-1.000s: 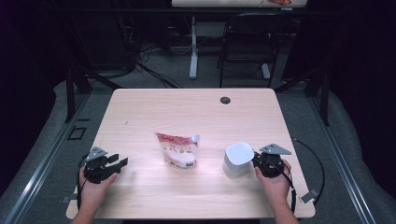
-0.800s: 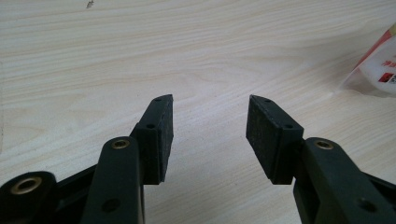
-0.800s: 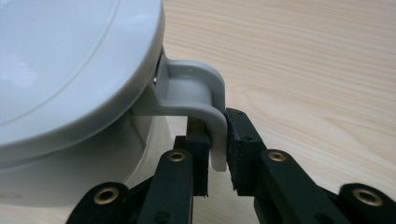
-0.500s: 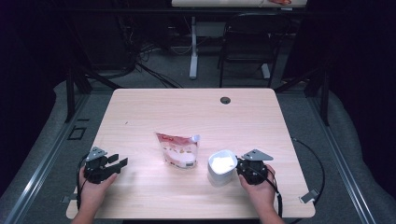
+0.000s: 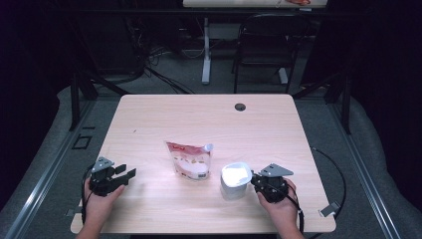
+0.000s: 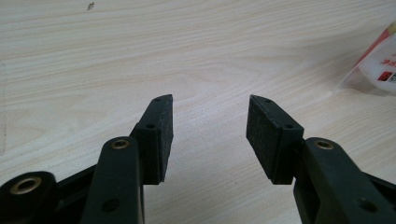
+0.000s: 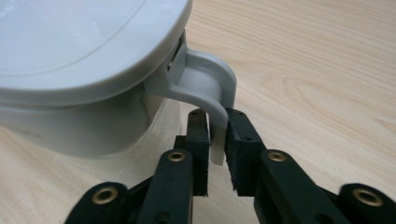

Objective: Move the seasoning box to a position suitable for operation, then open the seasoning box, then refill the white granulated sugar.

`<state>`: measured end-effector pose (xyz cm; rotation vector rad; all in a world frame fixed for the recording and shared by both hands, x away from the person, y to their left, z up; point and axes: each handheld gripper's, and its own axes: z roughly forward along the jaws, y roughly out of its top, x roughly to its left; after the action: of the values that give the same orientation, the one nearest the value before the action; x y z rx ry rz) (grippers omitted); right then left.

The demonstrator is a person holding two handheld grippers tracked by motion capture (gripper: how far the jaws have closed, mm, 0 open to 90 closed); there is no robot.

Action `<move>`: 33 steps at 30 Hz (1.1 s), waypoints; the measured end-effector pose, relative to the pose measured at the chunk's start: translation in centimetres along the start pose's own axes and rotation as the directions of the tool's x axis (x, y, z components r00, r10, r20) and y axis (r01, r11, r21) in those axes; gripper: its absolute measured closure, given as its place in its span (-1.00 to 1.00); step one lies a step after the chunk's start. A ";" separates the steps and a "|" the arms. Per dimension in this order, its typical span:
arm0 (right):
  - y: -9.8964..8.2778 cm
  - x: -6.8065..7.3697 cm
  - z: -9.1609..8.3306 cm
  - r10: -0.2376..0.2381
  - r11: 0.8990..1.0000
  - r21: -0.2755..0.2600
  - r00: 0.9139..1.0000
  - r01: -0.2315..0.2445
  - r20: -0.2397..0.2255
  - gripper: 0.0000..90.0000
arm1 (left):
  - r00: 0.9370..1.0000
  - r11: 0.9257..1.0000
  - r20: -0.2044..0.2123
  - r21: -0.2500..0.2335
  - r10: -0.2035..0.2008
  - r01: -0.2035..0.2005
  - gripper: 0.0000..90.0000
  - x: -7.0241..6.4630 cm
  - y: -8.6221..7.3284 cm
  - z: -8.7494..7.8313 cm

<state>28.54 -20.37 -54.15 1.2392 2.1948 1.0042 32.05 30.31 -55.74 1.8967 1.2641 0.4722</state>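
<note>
**Visitor:** What has your right claw got hold of?

**Me:** My right gripper (image 7: 215, 135) is pinched on the grey plastic latch tab (image 7: 212, 100) that curves down from the lid of the round white plastic container (image 5: 235, 179). My jaws have just been closing, and the tab sits between the two black pads (image 7: 198, 140), both pressed against it. So they stand nearly together, with only the thin tab keeping them apart.

**Visitor:** And where is that container?

**Me:** It stands upright on the pale wooden table (image 5: 199, 119), near the front edge on my right side, directly in front of my right gripper (image 5: 254, 180). Its grey lid (image 7: 79, 42) is on top. Just to its left, near but apart, lies a clear plastic pouch with a red top and a white spout (image 5: 190, 159).

**Visitor:** Your other claw?

**Me:** My left gripper (image 6: 209, 130) hangs low over bare wood with its jaws spread wide and nothing between them. From above, it (image 5: 125, 173) sits at the front left of the table, well apart from the pouch, whose edge (image 6: 378, 60) shows far to the right in the left gripper view.
</note>
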 end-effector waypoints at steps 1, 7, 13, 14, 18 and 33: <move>-0.1 0.0 -0.1 0.002 1.000 0.004 1.000 -0.002 -0.011 0.81 | 1.000 1.000 0.000 -0.001 0.000 0.000 0.14 0.0 0.0 0.0; -0.4 0.3 -0.8 0.007 1.000 0.004 0.999 -0.007 -0.040 0.79 | 1.000 1.000 0.004 -0.001 -0.004 0.004 0.14 0.0 0.0 0.1; -0.7 -0.1 -2.2 0.026 0.999 -0.030 0.996 -0.028 -0.086 0.70 | 1.000 1.000 0.004 -0.001 -0.011 0.011 0.14 0.1 0.1 0.1; -0.7 -0.1 -2.6 0.038 0.998 -0.042 0.994 -0.042 -0.099 0.65 | 1.000 1.000 0.005 -0.002 -0.012 0.012 0.14 0.1 0.1 0.1; -0.3 -0.1 -4.4 0.007 0.995 -0.098 0.996 -0.016 -0.092 0.57 | 1.000 1.000 0.004 -0.001 -0.013 0.013 0.14 0.1 0.1 0.1; 0.8 -1.4 -3.9 0.068 0.991 -0.115 0.997 -0.071 -0.032 0.80 | 1.000 1.000 0.006 0.005 -0.017 0.017 0.14 0.2 0.1 0.1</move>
<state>27.11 -22.79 -51.05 1.2627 2.0942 1.1656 32.29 30.40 -55.73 1.8884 1.2778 0.4548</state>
